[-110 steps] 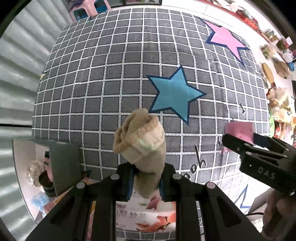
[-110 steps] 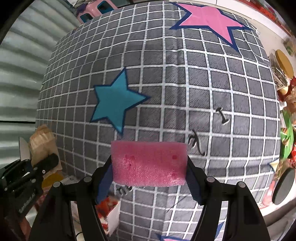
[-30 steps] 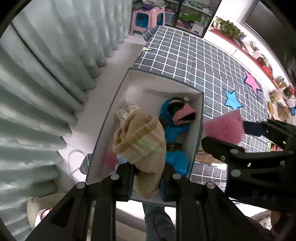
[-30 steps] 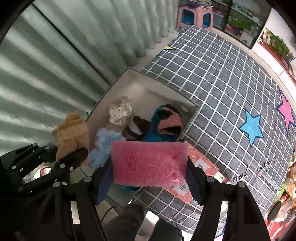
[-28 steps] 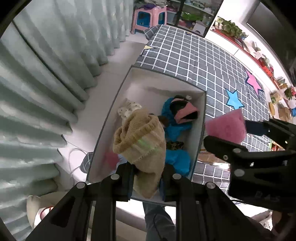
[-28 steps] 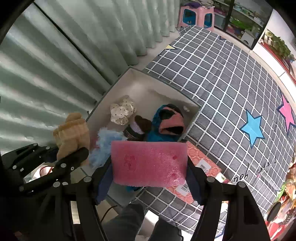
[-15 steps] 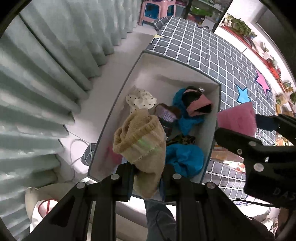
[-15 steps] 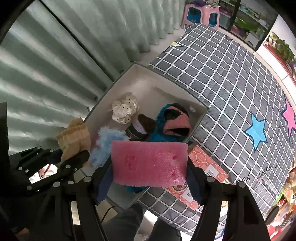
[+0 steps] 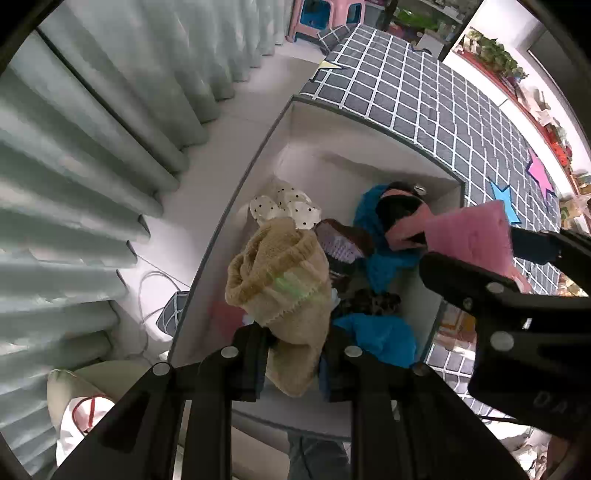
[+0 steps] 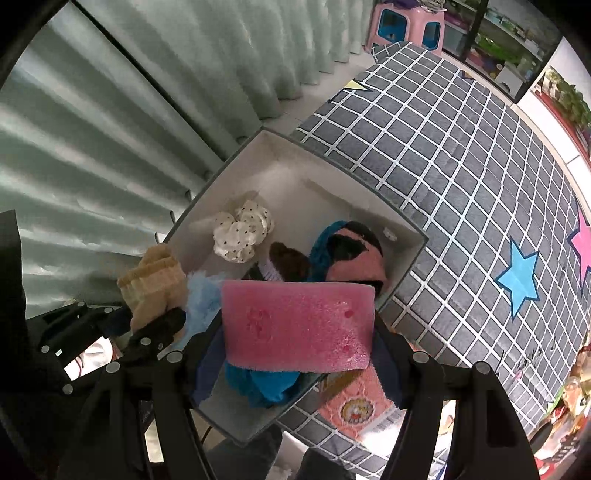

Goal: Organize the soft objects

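Note:
My left gripper (image 9: 293, 363) is shut on a beige knitted sock (image 9: 284, 291) and hangs over the white storage box (image 9: 364, 162). The sock (image 10: 153, 280) and the left gripper (image 10: 147, 332) also show at the left of the right wrist view, by the box's left wall. My right gripper (image 10: 299, 350) is shut on a pink sponge (image 10: 297, 325) above the box's near right part; the sponge (image 9: 469, 236) appears at the right in the left wrist view. The box (image 10: 295, 170) holds a dotted white cloth (image 10: 242, 230), a blue toy with a pink and black face (image 10: 351, 254), a brown item and fluffy blue pieces.
The box stands between a pale green curtain (image 9: 74, 147) and a bed with a grey checked cover with stars (image 10: 461, 173). A white cable (image 9: 155, 291) lies on the floor left of the box. A pink stool (image 10: 406, 22) stands far off. A printed red packet (image 10: 354, 402) lies beside the box.
Both grippers have sunk toward the box, which looks larger and nearer now. Each still grips its item as before.

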